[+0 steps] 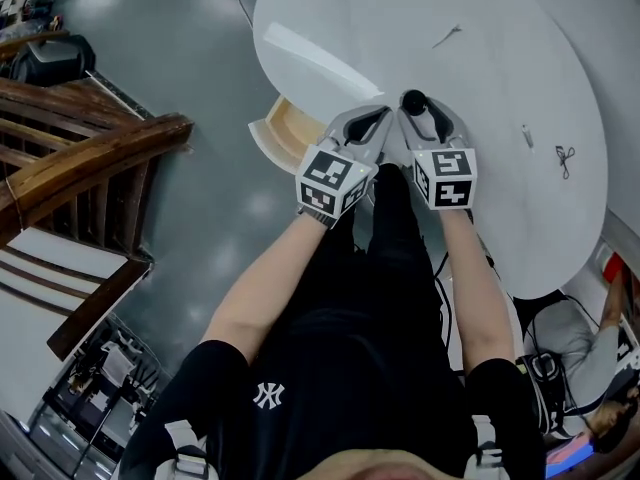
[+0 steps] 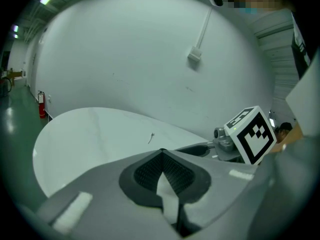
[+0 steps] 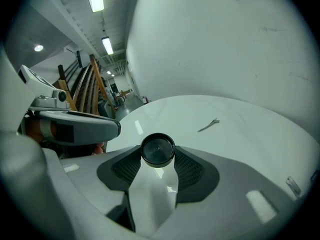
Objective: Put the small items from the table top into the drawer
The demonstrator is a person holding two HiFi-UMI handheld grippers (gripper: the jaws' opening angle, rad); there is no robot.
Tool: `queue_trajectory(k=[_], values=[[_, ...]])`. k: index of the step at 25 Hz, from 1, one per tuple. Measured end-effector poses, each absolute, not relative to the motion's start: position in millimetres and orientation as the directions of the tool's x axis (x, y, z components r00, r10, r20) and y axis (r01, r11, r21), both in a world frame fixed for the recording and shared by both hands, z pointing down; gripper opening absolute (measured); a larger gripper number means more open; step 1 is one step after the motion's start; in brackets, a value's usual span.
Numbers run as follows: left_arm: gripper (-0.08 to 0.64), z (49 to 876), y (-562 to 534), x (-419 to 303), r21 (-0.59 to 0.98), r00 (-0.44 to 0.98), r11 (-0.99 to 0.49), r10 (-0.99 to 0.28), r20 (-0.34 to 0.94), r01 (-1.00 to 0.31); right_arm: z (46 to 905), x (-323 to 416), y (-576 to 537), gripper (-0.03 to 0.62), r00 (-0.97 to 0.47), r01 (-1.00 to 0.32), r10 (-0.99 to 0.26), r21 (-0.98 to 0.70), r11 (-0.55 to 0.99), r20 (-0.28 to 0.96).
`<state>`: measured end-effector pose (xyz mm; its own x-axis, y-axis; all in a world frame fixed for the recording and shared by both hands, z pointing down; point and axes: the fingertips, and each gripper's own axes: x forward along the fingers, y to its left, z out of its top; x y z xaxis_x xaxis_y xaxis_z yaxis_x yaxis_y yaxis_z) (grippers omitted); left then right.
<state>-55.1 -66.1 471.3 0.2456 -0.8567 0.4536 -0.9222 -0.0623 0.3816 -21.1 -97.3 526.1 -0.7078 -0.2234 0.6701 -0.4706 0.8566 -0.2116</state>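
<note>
Right tongs (image 3: pixel 158 158): clamped on a black round cap (image 3: pixel 157 148), held over the white surface (image 1: pixel 400 28) near its edge.
Left tongs (image 2: pixel 162 153): tips together, nothing between them.
Drawer (image 1: pixel 283 128): stood open under the rim.
Hair clip (image 1: pixel 447 36): lay farther across the surface.

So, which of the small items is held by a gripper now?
The black round cap, gripped between the right gripper's jaws. The thin clip, for one, lies loose on the white table.
</note>
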Motion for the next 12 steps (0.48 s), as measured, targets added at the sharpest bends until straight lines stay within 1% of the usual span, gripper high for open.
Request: queue_trajectory(k=[7,12], values=[[0.000,472,-17,-92,0.360,0.200,-0.029,-0.871,0.449,-0.933,523,-55,-43,0.233,-0.730,-0.435,-0.215,-0.199,0.878,0.648],[0.000,477,22,-122,0.357,0.149,0.025,-0.881,0.449,-0.934,522,-80,2,0.233,-0.750,-0.394,-0.192,-0.194,0.898,0.632]])
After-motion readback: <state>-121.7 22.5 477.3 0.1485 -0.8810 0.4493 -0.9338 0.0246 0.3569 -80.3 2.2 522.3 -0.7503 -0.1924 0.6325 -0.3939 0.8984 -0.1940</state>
